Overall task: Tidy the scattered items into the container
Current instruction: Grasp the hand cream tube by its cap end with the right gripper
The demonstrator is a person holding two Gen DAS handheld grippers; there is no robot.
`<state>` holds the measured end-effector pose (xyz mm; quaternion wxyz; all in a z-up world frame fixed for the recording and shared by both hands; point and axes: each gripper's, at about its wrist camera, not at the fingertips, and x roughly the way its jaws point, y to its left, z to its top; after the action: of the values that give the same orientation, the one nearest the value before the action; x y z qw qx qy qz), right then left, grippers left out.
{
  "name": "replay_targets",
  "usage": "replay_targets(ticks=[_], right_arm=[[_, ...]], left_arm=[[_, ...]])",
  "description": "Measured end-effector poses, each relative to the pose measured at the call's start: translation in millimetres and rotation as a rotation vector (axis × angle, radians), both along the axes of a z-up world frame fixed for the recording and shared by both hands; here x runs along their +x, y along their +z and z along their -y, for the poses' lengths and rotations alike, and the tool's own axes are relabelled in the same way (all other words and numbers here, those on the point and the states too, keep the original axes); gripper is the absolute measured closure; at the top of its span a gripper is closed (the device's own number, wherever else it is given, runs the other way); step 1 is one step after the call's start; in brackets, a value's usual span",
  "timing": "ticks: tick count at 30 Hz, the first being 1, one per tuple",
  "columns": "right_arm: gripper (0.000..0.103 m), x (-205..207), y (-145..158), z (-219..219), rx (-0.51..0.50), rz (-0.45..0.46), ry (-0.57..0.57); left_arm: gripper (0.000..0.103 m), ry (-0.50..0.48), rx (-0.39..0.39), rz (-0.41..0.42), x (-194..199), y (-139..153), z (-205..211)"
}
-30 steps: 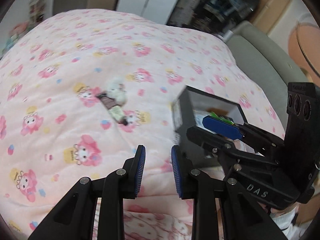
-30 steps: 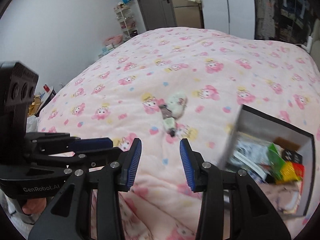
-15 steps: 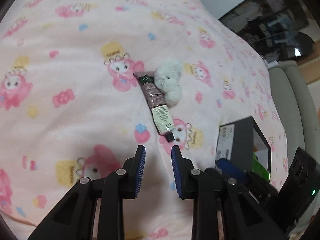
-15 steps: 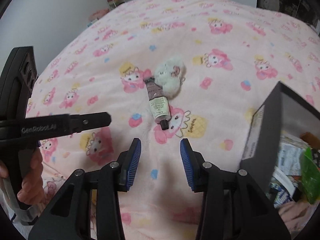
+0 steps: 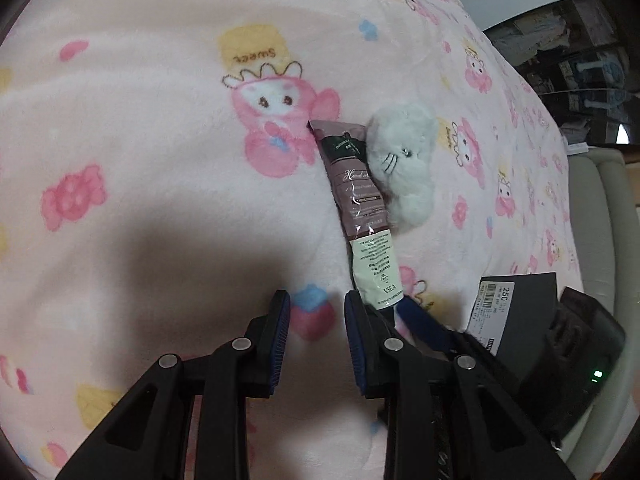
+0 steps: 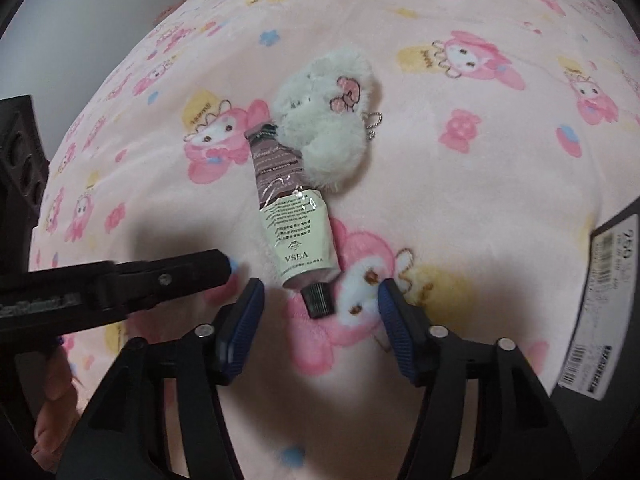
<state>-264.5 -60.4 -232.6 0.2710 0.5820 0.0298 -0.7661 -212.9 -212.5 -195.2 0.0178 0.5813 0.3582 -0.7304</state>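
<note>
Remaining outside the container (image 6: pixel 596 312) are two items: the hand cream tube (image 6: pixel 294 216) and the fluffy plush keychain (image 6: pixel 326 120), which lie touching each other at centre frame on the pink printed blanket (image 6: pixel 480 184). The dark box stands at the right edge of the right wrist view; its interior is not visible, so the contents cannot be confirmed. Both items are judged still to be collected. The right gripper (image 6: pixel 320 308) points steeply down at the blanket with the black cap of the tube between its fingers; its jaws are closing but do not yet press on the tube. The left gripper (image 5: pixel 314 320) also tilts down, just left of the tube's lower end, jaws slightly apart, opening, and holding nothing.
</note>
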Motion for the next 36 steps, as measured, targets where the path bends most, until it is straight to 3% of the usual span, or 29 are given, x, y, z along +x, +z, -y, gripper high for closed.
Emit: replay_targets(ticks=[1,6,7,8,15,20,26,31,36], right_arm=[[0.074,0.3,-0.8,0.2,-0.017,0.007,0.0],[0.079,21.0,15.8,-2.0,-0.024,-0.053,0.032],[0.088,26.2,19.9,-4.3,-0.031,-0.056,0.039],[0.091,33.0,24.5,-8.4,-0.03,-0.063,0.046],[0.091,83.1,49.7,-46.4,-0.007,-0.078,0.044],[0.091,130.2,70.3,-72.5,-0.021,-0.08,0.078],[0.091,182.9,67.2,-123.9,0.017,-0.038,0.066],[0.093,198.6,60.0,-159.3,0.023,-0.013,0.014],[0.092,193.5,59.4,-179.7,0.0,0.014,-0.045]], left_arm=[[0.079,-0.001,-0.001,-0.003,0.3,0.5,-0.3],[0.079,-0.031,0.014,-0.014,1.9,1.8,-7.8],[0.079,-0.034,0.031,-0.014,3.4,1.6,-9.0],[0.078,-0.038,0.042,-0.017,5.6,2.4,-10.5],[0.077,-0.089,0.095,-0.026,24.4,14.3,-25.8],[0.077,-0.099,0.062,-0.031,44.2,15.9,-33.9],[0.075,-0.164,0.004,0.0,51.3,8.9,-56.8],[0.073,-0.258,0.054,-0.003,46.3,6.2,-86.3],[0.071,-0.325,-0.052,0.007,44.7,3.8,-108.9]])
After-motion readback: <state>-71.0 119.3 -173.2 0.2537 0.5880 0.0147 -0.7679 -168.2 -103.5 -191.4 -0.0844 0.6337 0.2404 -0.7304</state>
